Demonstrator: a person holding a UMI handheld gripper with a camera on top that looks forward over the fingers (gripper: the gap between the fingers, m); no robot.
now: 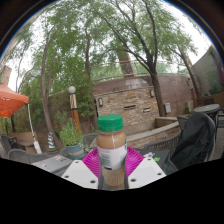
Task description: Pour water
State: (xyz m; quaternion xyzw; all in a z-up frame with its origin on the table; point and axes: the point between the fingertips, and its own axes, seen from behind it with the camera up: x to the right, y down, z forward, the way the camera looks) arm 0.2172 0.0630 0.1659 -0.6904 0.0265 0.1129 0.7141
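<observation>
A bottle (111,150) with a green cap, a white label and tan contents stands upright between my gripper's (112,163) two fingers. Both pink pads (93,162) press against its sides, so the gripper is shut on it. The bottle is held up in the air, above the garden furniture. Its lower end is hidden between the fingers.
A potted plant (71,136) stands beyond the fingers to the left. A dark patio chair (194,140) is to the right. A brick wall (130,100), a wooden post (73,105), trees and an orange umbrella (10,100) lie farther off.
</observation>
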